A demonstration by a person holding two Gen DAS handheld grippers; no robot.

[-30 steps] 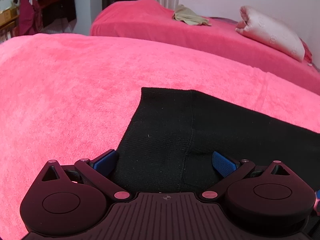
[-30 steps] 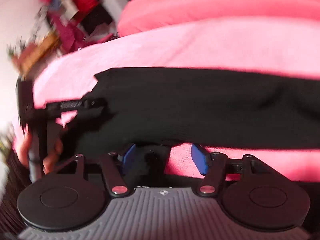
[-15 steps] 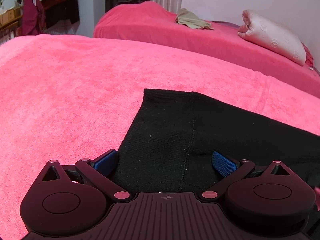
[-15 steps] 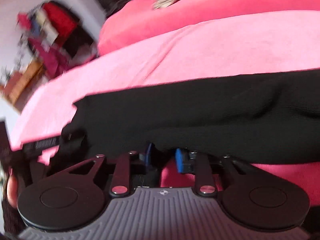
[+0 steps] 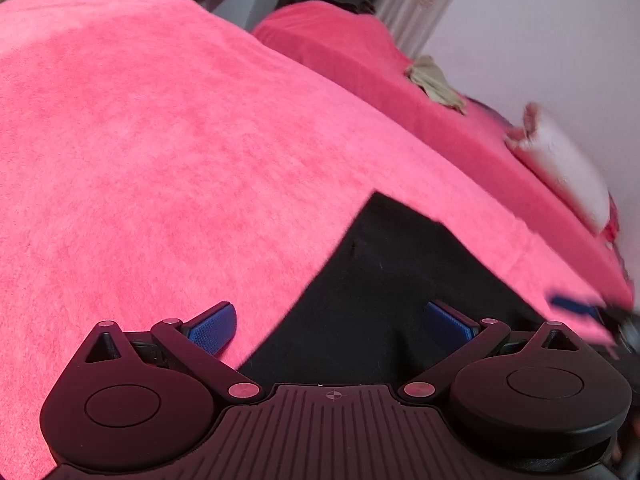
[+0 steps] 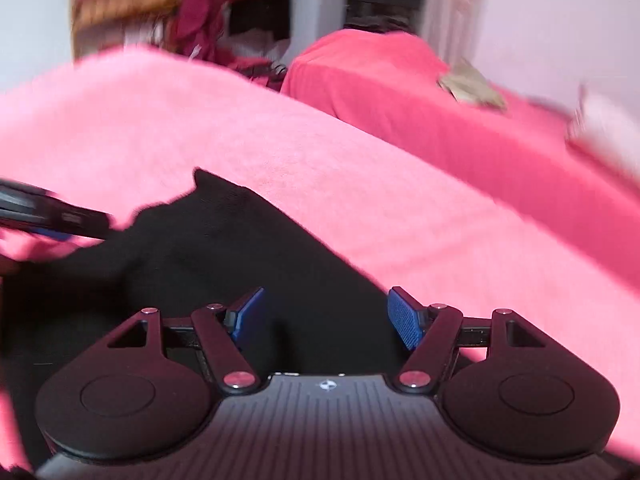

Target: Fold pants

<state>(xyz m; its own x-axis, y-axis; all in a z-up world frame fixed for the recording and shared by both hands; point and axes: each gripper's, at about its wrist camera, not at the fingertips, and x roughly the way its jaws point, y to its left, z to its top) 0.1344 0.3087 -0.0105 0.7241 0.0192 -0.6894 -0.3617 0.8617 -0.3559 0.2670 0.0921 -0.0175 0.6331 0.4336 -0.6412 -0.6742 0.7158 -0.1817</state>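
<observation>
The black pants (image 5: pixel 384 280) lie flat on the pink blanket (image 5: pixel 160 160). My left gripper (image 5: pixel 330 326) is open, its blue pads apart over the pants' near left edge, holding nothing. In the right wrist view the pants (image 6: pixel 240 256) spread from the centre to the left. My right gripper (image 6: pixel 328 318) is open just above the cloth, empty. The left gripper's body (image 6: pixel 52 218) shows at the left edge there, and the right gripper's blue pad (image 5: pixel 572 304) shows at the far right of the left wrist view.
A second pink-covered bed (image 5: pixel 360 64) stands behind, with a beige cloth (image 5: pixel 434 82) and a white pillow (image 5: pixel 568 168) on it. Hanging clothes and shelves (image 6: pixel 200 12) fill the back left. A pale wall (image 6: pixel 560 20) is at the back right.
My right gripper was shut on the pants' edge half a second ago and has opened and swung over the cloth. My left gripper stayed open and shifted left, tilting the view.
</observation>
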